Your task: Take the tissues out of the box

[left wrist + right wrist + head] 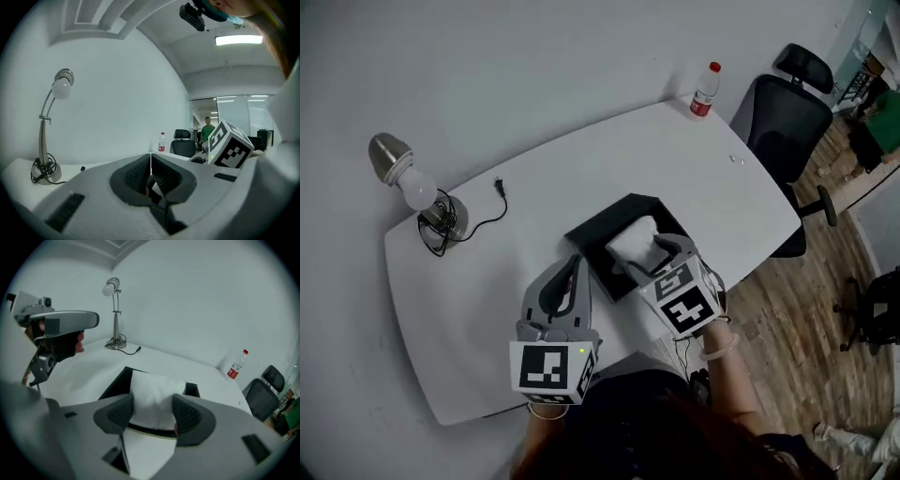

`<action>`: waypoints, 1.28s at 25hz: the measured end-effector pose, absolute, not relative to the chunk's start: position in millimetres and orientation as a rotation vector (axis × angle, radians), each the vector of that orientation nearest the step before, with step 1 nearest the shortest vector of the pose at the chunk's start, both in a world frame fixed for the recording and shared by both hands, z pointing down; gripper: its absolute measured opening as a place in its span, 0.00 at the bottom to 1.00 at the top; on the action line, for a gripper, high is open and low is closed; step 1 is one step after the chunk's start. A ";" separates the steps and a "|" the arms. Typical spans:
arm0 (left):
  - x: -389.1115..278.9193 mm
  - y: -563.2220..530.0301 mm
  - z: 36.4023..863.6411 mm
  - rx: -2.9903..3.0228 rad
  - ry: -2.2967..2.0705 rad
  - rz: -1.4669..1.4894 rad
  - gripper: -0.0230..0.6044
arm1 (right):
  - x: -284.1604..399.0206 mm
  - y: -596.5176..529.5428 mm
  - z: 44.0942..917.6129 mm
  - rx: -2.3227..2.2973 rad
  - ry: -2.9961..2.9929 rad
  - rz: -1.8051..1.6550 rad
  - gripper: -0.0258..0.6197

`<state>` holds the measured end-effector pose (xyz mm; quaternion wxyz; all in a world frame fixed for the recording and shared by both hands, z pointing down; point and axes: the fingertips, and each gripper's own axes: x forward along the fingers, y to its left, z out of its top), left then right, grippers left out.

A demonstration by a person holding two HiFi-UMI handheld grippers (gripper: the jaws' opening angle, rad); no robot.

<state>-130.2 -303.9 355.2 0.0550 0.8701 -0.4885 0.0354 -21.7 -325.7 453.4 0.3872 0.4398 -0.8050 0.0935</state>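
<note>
A black tissue box (591,234) lies open on the white table (487,309), with a puffed white tissue (633,239) standing out of its top. My right gripper (670,251) reaches over the box's near right side. In the right gripper view its jaws (152,416) stand wide on either side of the tissue (154,390), which fills the gap between the ribbed pads and shows no pinch. The box's dark rim (115,383) shows to the left. My left gripper (573,272) hovers at the box's near left corner, shut (151,176) with nothing in it.
A desk lamp (417,187) with a coiled cable stands at the table's far left, its loose plug (499,186) beside it. A red-capped bottle (705,90) is at the far right corner. A black office chair (783,122) sits past the right edge.
</note>
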 end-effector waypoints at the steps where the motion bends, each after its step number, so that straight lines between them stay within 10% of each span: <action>1: -129.2 -301.0 355.0 2.641 -1.484 0.106 0.08 | -21.3 -324.7 451.4 1.135 -2.059 0.233 0.47; 32: -108.0 -192.4 334.0 2.643 -1.606 0.071 0.08 | -3.8 -260.3 380.9 1.401 -2.305 -0.034 0.47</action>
